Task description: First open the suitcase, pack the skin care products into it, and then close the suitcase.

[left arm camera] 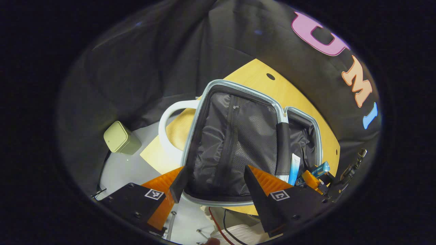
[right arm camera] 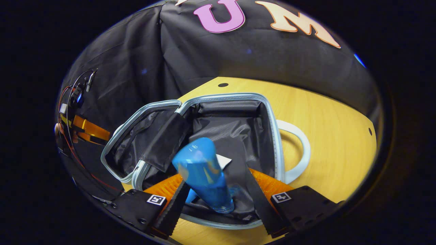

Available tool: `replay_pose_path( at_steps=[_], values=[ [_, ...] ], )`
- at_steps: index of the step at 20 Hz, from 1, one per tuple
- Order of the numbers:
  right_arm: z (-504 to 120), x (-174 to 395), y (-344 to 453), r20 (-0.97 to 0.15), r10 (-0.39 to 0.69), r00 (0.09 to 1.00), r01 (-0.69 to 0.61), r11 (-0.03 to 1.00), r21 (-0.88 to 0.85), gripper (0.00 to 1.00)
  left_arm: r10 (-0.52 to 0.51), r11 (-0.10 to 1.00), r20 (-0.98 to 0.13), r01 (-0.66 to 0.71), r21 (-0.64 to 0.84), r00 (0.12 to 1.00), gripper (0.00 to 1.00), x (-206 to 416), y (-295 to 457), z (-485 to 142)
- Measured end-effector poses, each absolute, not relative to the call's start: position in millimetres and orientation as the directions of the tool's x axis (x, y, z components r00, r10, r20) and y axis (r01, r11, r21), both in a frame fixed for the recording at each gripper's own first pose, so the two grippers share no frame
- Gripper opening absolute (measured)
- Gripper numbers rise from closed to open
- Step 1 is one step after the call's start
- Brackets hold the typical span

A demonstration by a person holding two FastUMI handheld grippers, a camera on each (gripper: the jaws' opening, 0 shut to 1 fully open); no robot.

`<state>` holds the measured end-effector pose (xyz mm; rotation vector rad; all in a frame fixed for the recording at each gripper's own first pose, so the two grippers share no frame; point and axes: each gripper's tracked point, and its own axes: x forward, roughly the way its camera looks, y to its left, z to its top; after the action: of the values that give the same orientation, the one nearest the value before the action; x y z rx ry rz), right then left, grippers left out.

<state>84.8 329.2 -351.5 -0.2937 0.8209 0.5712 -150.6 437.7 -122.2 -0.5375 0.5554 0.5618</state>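
Suitcase (right arm camera: 235, 136) lies open on the wooden table (right arm camera: 327, 129), lid half and base half both lined in dark fabric, with a white handle (right arm camera: 299, 149) on the base's outer side. The right gripper (right arm camera: 213, 200) hangs over the base with a blue bottle (right arm camera: 204, 173) between its fingers; the bottle looks blurred and tilted, and whether both fingers press it or it is already loose I cannot tell. A white-and-blue tube (left arm camera: 294, 166) already lies in the base near the hinge strap. The left gripper (left arm camera: 214, 190) stands wide with nothing in it, over the near rim of the mesh-pocketed lid (left arm camera: 235, 149). Main risk, as I judge it: the bottle, slanted as it is, could slide or drop askew, roll against the tube or fetch up on the zip rim, and then foul the closing. A second risk: the lid sits slack on its strap, so a push at one corner could fold it crooked or catch lining in the zip. A green box (left arm camera: 121, 137) stands off the table beyond the handle, well apart from the suitcase and unlikely to interfere.
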Motion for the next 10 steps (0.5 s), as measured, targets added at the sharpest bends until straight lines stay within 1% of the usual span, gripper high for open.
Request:
replay_pose_path(
  at_steps=[2, 3, 4, 8, 9, 10],
  values=[
    [-336, 83, 326, -0.739, 0.357, 0.571, -0.569, 0.821, -0.043, 0.99, 0.354, 0.715, -0.612, -0.627, -0.309, 0.707, 0.97, -156, 446, -120],
    [-329, 82, 323, -0.729, 0.357, 0.584, -0.563, 0.825, -0.047, 1.00, 0.362, 0.711, -0.612, -0.633, -0.306, 0.703, 0.97, -159, 451, -121],
    [-318, 83, 321, -0.716, 0.359, 0.599, -0.556, 0.830, -0.049, 0.98, 0.369, 0.706, -0.614, -0.641, -0.303, 0.697, 0.96, -162, 456, -123],
    [-273, 79, 306, -0.644, 0.356, 0.678, -0.504, 0.862, -0.055, 0.98, 0.394, 0.683, -0.624, -0.670, -0.292, 0.675, 0.96, -173, 488, -132],
    [-262, 78, 298, -0.628, 0.346, 0.697, -0.487, 0.871, -0.061, 0.94, 0.401, 0.677, -0.626, -0.677, -0.290, 0.669, 0.97, -175, 497, -134],
    [-251, 78, 290, -0.614, 0.334, 0.715, -0.470, 0.880, -0.068, 0.94, 0.406, 0.671, -0.628, -0.683, -0.288, 0.664, 0.97, -175, 504, -136]
  ],
)
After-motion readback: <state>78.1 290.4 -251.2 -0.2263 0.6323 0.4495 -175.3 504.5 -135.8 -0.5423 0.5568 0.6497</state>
